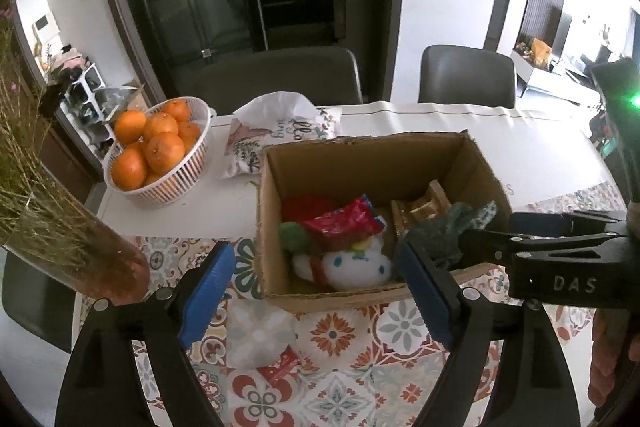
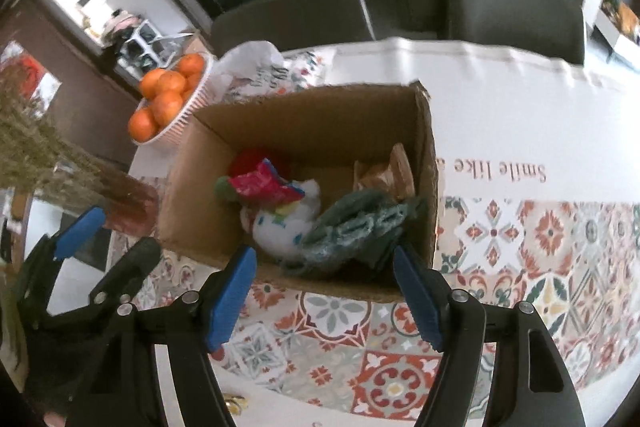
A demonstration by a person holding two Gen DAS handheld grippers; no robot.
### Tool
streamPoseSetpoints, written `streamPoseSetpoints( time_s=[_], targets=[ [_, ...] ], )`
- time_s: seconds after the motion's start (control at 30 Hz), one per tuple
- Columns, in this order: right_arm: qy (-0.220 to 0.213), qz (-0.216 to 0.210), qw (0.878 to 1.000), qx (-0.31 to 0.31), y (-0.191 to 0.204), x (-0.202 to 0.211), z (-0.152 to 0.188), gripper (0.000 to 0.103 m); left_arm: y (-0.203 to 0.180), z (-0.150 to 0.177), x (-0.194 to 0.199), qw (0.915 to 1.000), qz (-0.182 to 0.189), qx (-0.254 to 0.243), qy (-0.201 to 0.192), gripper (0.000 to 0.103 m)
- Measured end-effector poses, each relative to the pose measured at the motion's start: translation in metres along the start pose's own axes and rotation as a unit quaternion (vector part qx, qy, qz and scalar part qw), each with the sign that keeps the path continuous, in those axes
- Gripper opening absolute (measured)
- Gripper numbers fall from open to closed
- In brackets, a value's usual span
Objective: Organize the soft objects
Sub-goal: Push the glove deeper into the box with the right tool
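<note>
An open cardboard box (image 1: pixel 360 163) (image 2: pixel 320 115) stands on the patterned tablecloth. Inside lie a white plush toy (image 1: pixel 356 265) (image 2: pixel 286 223), a red packet (image 1: pixel 340 223) (image 2: pixel 262 183), a green pom-pom (image 1: pixel 292 233) and a wooden item (image 1: pixel 420 205). A dark green knitted cloth (image 2: pixel 352 227) (image 1: pixel 444 231) lies in the box's near right corner. My right gripper (image 2: pixel 324 297) is open just in front of the box and also shows from the side in the left wrist view (image 1: pixel 500 247), at the cloth. My left gripper (image 1: pixel 316 291) is open and empty before the box; it also shows in the right wrist view (image 2: pixel 116 231).
A white basket of oranges (image 1: pixel 160 151) (image 2: pixel 168 103) and a printed tissue pouch (image 1: pixel 276 135) stand behind the box on the left. A vase of dried grass (image 1: pixel 60 227) (image 2: pixel 80 171) stands at the near left. Two grey chairs (image 1: pixel 466 75) are behind the table.
</note>
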State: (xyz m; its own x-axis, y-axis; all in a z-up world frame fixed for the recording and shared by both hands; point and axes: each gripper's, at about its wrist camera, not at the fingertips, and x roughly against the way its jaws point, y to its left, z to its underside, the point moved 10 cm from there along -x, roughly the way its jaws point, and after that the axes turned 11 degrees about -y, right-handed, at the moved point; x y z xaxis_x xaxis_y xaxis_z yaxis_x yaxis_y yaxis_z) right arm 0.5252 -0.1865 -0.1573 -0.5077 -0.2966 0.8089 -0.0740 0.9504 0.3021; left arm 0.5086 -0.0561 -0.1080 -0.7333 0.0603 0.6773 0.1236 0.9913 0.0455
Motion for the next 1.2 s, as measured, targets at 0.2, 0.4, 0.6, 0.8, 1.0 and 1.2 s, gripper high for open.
streamPoseSetpoints(
  time_s=[0.2,0.4,0.6,0.8,1.0,1.2],
  targets=[
    [0.022,-0.002,0.999,-0.040,-0.003,-0.022,0.003,0.072,0.008,0.004,-0.009,0.9999,-0.006,0.006,0.009,0.085],
    [0.036,0.027,0.998,-0.035,-0.008,-0.045,0.004,0.052,0.016,0.011,-0.021,0.9996,-0.007,0.016,0.024,0.085],
    [0.022,0.036,0.999,-0.017,-0.009,-0.047,-0.003,0.023,0.018,0.016,-0.028,0.9993,-0.008,0.014,0.033,0.085],
    [-0.017,0.013,1.000,-0.012,0.000,-0.029,-0.017,0.018,0.017,0.016,-0.029,0.9993,-0.001,0.020,0.033,0.085],
    [-0.051,-0.024,0.998,0.006,0.026,0.001,-0.034,0.016,0.019,0.006,-0.023,0.9993,0.003,0.030,0.021,0.085],
    [-0.075,-0.083,0.994,0.006,0.052,0.011,-0.044,0.013,0.021,-0.004,-0.015,0.9993,0.006,0.035,0.008,0.085]
  ],
)
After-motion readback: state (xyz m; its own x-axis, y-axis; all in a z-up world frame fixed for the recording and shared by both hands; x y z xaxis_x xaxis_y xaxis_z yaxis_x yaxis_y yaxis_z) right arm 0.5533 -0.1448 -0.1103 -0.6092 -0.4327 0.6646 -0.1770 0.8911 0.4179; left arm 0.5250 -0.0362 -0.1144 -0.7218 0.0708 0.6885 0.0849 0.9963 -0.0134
